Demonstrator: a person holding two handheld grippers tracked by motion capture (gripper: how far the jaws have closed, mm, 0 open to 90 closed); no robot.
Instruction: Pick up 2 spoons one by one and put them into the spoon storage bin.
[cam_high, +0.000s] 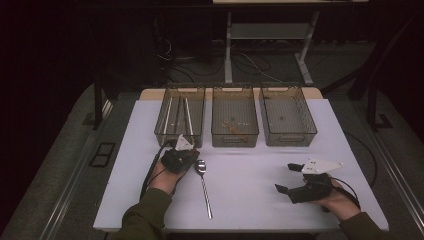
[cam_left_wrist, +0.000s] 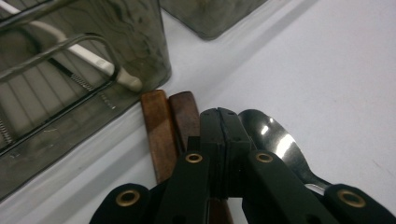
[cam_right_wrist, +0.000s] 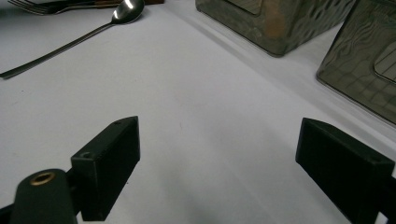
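**Left gripper** (cam_high: 181, 156): jaws clenched together with nothing seen between them. It sits at the near end of the left bin (cam_high: 184, 86), over two wooden handles (cam_left_wrist: 161, 130), with the spoon (cam_left_wrist: 271, 135) bowl just to its right.

**Right gripper** (cam_high: 284, 177): jaws spread wide and empty, resting near the table's right near corner, well apart from the cutlery.

**Spoon** (cam_high: 204, 187): lies on the table left of centre, bowl far, handle running to the near edge.

**Fork** (cam_right_wrist: 46, 5): lies just beyond the spoon's bowl in the right gripper view.

**Risks, judged**
- Clenched jaws cannot pick anything up; pushing down would only shove the handles against the bin wall.
- Handles, spoon bowl and fork lie close together, so a grab may catch two pieces or nudge the spoon.
- The polished spoon could slip out of a shallow pinch.

**Surface**: white table (cam_high: 250, 170), matt and bare in the middle. Three smoky see-through bins stand along the far edge: the left with long utensils, the middle bin (cam_high: 235, 86) with a small brownish item, the right bin (cam_high: 280, 86) nearly bare.

**Room**: dim, with grey floor (cam_high: 60, 165), loose cables (cam_high: 250, 62) and desk legs (cam_high: 229, 45) beyond
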